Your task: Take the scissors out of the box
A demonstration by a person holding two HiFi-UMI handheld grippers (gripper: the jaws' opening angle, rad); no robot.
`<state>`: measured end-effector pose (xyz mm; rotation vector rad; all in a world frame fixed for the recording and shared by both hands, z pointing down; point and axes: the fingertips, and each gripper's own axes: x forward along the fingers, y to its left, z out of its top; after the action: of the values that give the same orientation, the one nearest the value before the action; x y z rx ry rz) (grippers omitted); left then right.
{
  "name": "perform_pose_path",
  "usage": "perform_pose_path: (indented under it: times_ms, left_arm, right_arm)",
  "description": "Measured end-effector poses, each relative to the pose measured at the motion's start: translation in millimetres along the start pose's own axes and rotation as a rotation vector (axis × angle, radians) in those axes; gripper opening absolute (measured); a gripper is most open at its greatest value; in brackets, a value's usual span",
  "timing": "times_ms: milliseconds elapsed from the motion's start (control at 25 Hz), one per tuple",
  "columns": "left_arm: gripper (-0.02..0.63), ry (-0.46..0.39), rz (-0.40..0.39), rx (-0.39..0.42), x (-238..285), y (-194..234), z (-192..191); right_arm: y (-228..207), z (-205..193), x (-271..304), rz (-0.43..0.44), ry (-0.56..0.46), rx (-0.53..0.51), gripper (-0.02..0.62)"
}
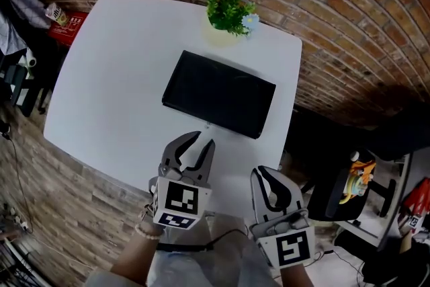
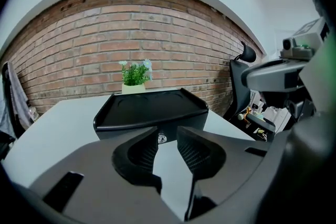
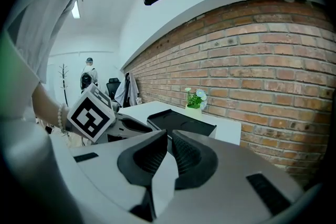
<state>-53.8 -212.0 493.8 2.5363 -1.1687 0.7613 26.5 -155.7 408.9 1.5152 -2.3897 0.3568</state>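
Scissors cannot be seen, because the flat black box with a raised rim [image 1: 218, 94] has its lid shut. The box lies flat near the middle of the big white table [image 1: 114, 77], closer to the far side. A tiny silver catch [image 2: 161, 138] sits on the front wall of the box, on the side that faces the person. The left gripper [image 1: 203, 139] is held just in front of that wall, near the catch but not touching it. Its two jaws are spread a little, and nothing is between them; in the left gripper view the catch shows through the gap. The right gripper [image 1: 267, 175] is lower and further right, at the near edge of the table, well apart from the box. Its jaws are pressed together with nothing in them. Each gripper has a cube with black and white squares [image 1: 178, 201] on its back. Behind the box, at the far edge of the table, stands a small green plant with pale flowers in a light pot [image 1: 230, 7]. A red brick wall [image 1: 336, 23] runs behind the table, and the floor is made of brown wooden boards [image 1: 87, 205].
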Motion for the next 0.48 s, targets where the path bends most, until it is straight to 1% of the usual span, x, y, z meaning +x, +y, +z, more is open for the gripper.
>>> perform_pose_path:
  times_ms: [280,480]
  left_arm:
    - [0.104,0.058,0.043,-0.011,27.7,7.6,-16.1]
    - [0.104,0.085,0.061,-0.025,37.1,8.6,-23.1]
  right_arm:
    - [-4.9,-10.6,1.2,-0.007,0.016,0.011,0.057]
    - [-7.5,-16.7,-2.0,-0.018,0.029,0.015,0.057]
